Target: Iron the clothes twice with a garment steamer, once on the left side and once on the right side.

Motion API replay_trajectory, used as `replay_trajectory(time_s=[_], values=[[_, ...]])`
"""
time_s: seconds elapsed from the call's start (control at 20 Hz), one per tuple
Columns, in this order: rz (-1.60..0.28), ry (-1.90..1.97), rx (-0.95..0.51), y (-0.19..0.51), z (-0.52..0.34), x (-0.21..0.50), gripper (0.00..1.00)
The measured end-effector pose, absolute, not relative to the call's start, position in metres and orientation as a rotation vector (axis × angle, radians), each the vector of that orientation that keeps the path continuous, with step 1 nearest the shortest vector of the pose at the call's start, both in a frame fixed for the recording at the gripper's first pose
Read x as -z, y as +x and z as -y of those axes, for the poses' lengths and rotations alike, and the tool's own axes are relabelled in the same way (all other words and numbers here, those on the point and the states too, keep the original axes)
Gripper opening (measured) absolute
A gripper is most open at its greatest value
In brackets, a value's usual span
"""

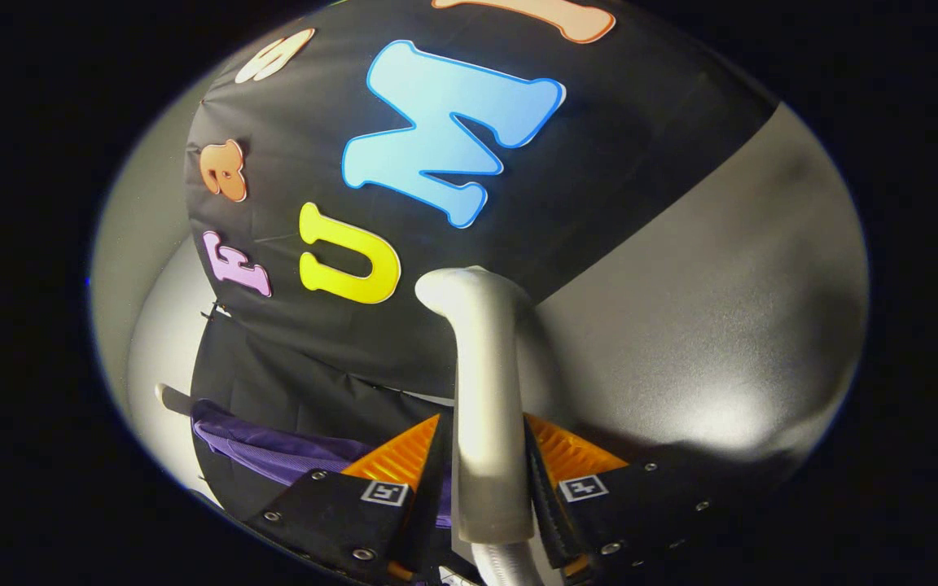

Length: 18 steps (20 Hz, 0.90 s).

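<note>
Silver-grey handle of the garment steamer [487, 382] sits right between my fingers, and I've got the gripper [485, 464] clamped on it, one finger pressing each side, the ridged pads [397, 457] snug against the tube. From here the steamer rises straight ahead of the fingers and bends over at its far end toward the side where the clothes hang, its rounded head showing pale against the booth's black cloth wall [615, 163]. Below the clamp, a ribbed hose [506, 566] runs out from the bottom of the handle, between the finger bases.

Off beside the steamer, low and just past one finger, I can see a purple garment [273, 448], folds bunched, hanging in front of a lower black panel. I can't tell from this angle whether the steamer head touches it; they look apart, the head well above the purple fabric. What looks like the end of a dark hanger [176, 400] pokes out past the garment against a pale grey wall [143, 212]. On the other side of the steamer, a broad grey surface [721, 309] catches a bright patch of light.
</note>
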<state>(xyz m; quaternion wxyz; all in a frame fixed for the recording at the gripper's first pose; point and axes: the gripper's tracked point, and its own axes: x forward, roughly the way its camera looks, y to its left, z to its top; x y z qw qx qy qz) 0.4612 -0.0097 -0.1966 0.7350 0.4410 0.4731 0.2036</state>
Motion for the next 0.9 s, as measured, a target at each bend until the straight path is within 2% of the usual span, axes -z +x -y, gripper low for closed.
replay_trajectory(time_s=[0.05,0.25,0.6,0.9], values=[[-1.043,0.989,-0.445,0.459,0.007,0.197,0.42],[-1.033,0.996,-0.424,0.457,0.007,0.196,0.34],[-0.933,0.966,-0.411,0.443,0.000,0.153,0.31],[-0.804,0.988,-0.399,0.389,-0.020,0.096,0.31]])
